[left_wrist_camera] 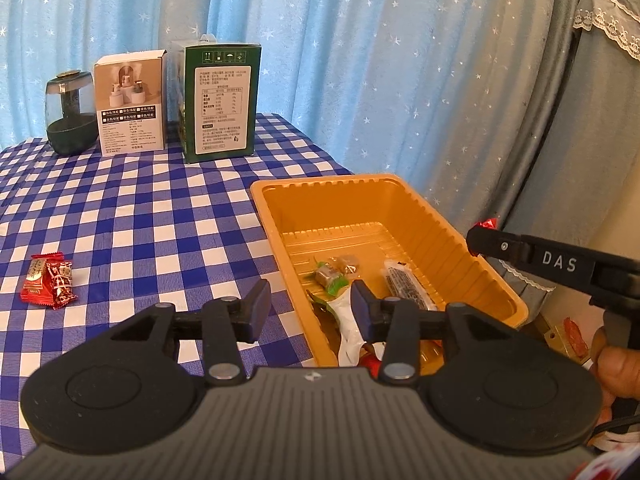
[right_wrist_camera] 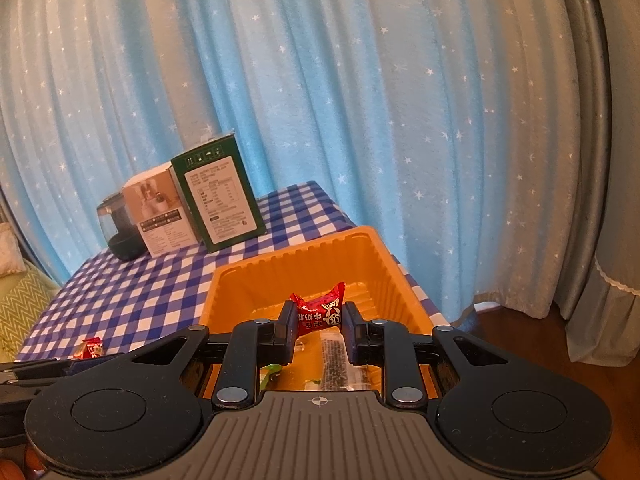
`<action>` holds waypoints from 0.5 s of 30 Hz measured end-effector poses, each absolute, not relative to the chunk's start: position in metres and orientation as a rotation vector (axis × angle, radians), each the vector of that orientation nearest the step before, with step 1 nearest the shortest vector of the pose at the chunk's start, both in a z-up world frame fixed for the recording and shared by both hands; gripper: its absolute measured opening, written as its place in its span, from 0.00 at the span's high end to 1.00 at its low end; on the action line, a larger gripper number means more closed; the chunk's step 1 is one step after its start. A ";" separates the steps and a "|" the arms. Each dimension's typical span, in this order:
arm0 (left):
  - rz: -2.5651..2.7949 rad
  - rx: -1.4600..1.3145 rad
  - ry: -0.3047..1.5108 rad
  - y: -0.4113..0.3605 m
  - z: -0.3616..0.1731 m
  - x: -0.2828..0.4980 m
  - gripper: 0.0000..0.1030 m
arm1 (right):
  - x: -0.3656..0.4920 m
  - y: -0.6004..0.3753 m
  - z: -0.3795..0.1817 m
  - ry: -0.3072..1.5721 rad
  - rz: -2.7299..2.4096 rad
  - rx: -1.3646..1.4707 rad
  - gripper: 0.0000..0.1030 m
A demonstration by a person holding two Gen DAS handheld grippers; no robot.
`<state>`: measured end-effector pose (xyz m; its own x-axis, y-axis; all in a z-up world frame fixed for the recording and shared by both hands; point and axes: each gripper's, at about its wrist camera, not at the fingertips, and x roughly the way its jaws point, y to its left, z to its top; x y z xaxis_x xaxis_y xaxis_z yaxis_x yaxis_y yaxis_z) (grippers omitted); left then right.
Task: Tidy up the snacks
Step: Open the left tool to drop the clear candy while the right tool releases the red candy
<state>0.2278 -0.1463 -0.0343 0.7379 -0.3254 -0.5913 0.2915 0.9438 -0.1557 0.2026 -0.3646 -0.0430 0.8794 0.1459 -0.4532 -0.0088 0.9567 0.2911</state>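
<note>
An orange plastic tray sits on the blue checked tablecloth near the table's right edge. Inside it lie a green-wrapped candy, a dark bar in clear wrap and a white packet. My left gripper is open, straddling the tray's near left wall with nothing gripped. My right gripper is shut on a red candy and hovers over the tray; it enters the left wrist view from the right. Two red snack packets lie on the cloth at the left.
A green box, a white box and a dark glass vessel stand at the table's back. A starry blue curtain hangs behind. The table ends just right of the tray. A person's hand holds the right gripper.
</note>
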 end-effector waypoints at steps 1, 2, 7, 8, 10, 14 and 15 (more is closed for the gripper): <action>-0.338 -0.054 0.657 -0.146 -0.034 0.228 0.62 | 0.203 -0.364 -0.043 0.492 0.084 0.286 0.76; -0.337 -0.053 0.656 -0.145 -0.033 0.227 0.62 | 0.203 -0.363 -0.043 0.492 0.085 0.284 0.76; -0.332 -0.052 0.656 -0.143 -0.033 0.227 0.62 | 0.203 -0.361 -0.043 0.493 0.090 0.277 0.76; -0.331 -0.053 0.657 -0.143 -0.033 0.227 0.62 | 0.203 -0.361 -0.043 0.494 0.091 0.276 0.76; -0.328 -0.052 0.658 -0.142 -0.033 0.227 0.62 | 0.204 -0.360 -0.044 0.495 0.094 0.273 0.76; -0.321 -0.051 0.661 -0.140 -0.034 0.226 0.60 | 0.211 -0.358 -0.048 0.541 0.126 0.276 0.73; -0.320 -0.052 0.661 -0.139 -0.034 0.226 0.59 | 0.213 -0.356 -0.050 0.554 0.129 0.270 0.62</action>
